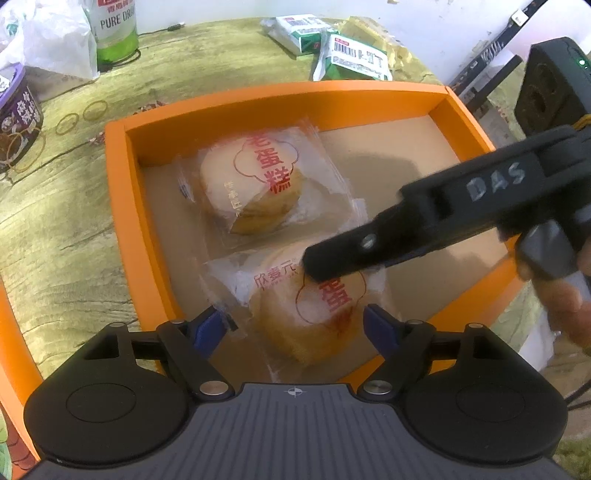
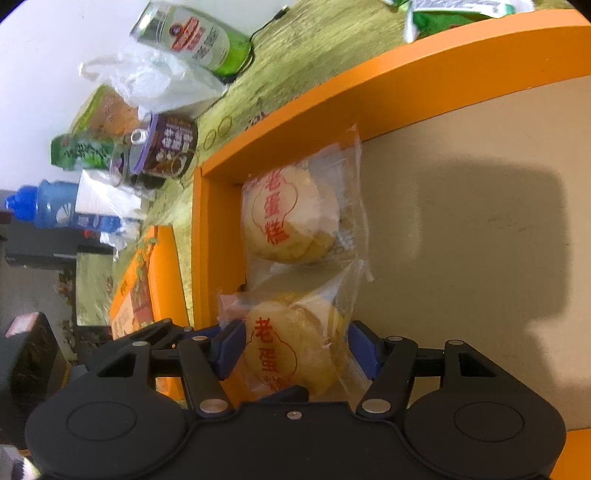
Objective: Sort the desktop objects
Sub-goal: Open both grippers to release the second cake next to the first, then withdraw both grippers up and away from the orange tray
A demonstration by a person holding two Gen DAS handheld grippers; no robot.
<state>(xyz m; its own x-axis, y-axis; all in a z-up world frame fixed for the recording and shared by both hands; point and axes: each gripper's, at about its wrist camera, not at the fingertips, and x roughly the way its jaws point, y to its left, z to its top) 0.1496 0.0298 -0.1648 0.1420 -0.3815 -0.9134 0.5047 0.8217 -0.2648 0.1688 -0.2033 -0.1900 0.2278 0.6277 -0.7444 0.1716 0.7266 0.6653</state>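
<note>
An orange box [image 1: 114,192] holds two wrapped cakes with red print. The far cake [image 1: 255,184] lies in the box's middle; it shows in the right wrist view [image 2: 291,218] too. The near cake [image 1: 314,314] lies at the box's front. My left gripper [image 1: 295,326] is open, its blue pads either side of the near cake without pressing it. My right gripper [image 2: 295,350] reaches in from the right, open around the same cake [image 2: 291,347]; its pads sit close to the wrapper. From the left wrist view its black finger [image 1: 347,251] lies over the cake.
On the green wood-grain table: a green can [image 1: 114,33], a white plastic bag [image 1: 48,40], a purple tub [image 1: 18,114], rubber bands [image 1: 81,114], green-white packets [image 1: 332,48] behind the box, a black device [image 1: 550,92] at right. A blue bottle [image 2: 48,206] and another orange box [image 2: 147,277] at left.
</note>
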